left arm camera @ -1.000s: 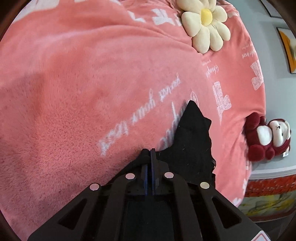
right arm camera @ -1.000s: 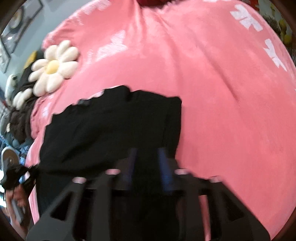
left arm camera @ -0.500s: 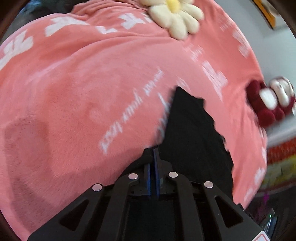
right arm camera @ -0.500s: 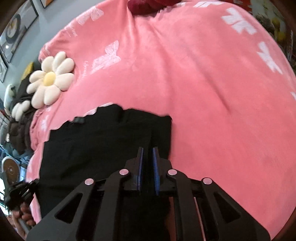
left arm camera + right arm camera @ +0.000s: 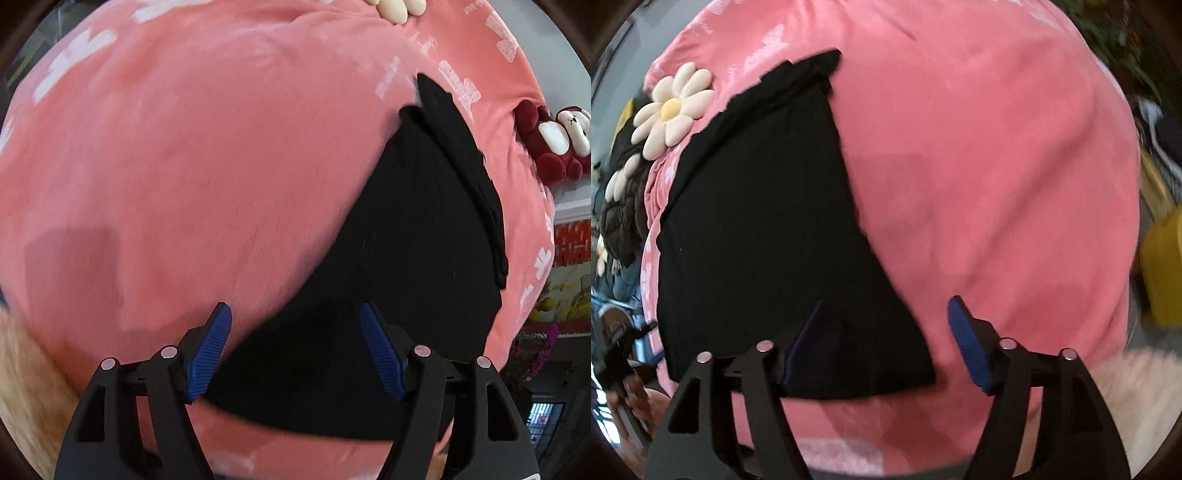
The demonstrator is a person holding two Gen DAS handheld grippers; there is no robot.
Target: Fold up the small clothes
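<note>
Pink fleece fills both views: we see a blanket [image 5: 192, 155] [image 5: 979, 155] with white print spread over what looks like a bed. On it lies the black garment [image 5: 399, 258] [image 5: 757, 229], laid flat, with a doubled band along its far edge (the weave is too dark to read). A daisy cushion [image 5: 670, 110] sits just beside that far edge. A red plush toy [image 5: 550, 136] rests at the blanket's right side in the left view. Our left claw [image 5: 295, 350] has just been opening and now stands wide over the garment's near edge, its pads clear of the cloth. Our right claw [image 5: 882, 343] has likewise just been opening and stands wide, straddling the near right corner, gripping nothing.
</note>
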